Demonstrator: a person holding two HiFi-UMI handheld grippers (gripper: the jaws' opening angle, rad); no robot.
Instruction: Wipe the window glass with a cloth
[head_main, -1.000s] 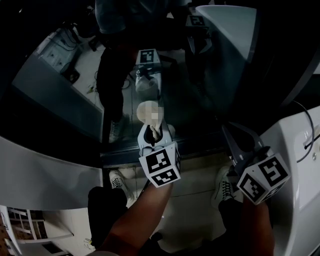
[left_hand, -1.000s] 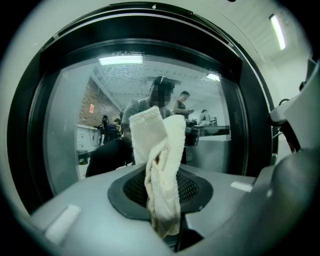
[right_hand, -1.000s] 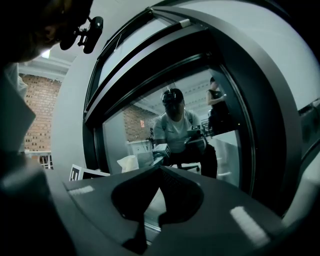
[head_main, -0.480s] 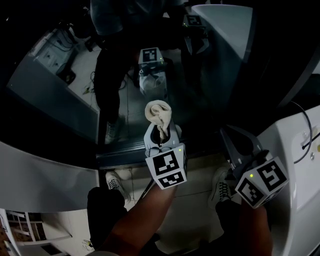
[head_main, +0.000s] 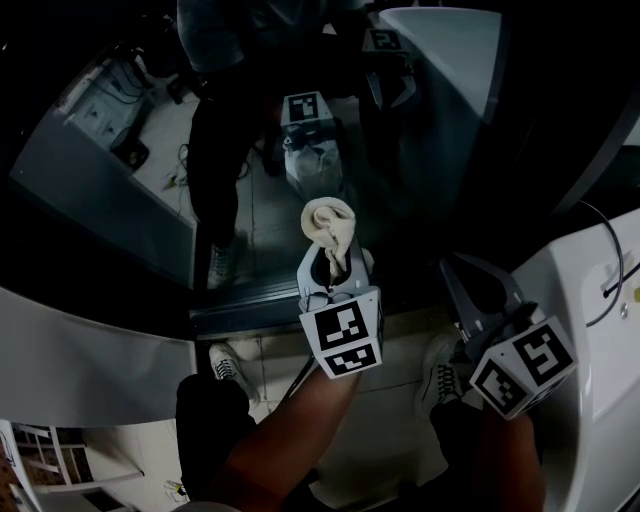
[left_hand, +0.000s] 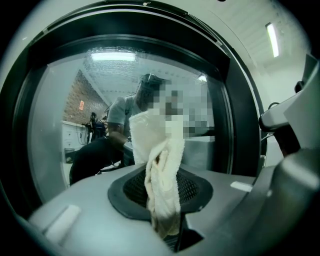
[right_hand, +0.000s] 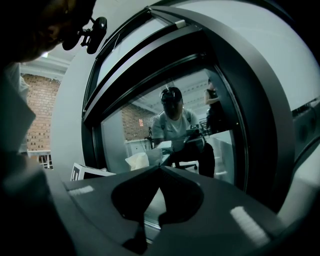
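Head view: one cloth (head_main: 328, 225), pinched in the left gripper (head_main: 332, 265), points lengthwise at the window glass (head_main: 270, 210). The right gripper (right_hand: 160, 169) holds its jaws together.

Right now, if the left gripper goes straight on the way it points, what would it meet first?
The window glass. The cloth clamped in the left gripper sticks out ahead of it, so the cloth would press on the glass first. Whether the cloth touches the glass at this moment, I cannot tell.

The head view looked steeply down at the window glass (head_main: 430, 170). Both gripper views faced it close up.
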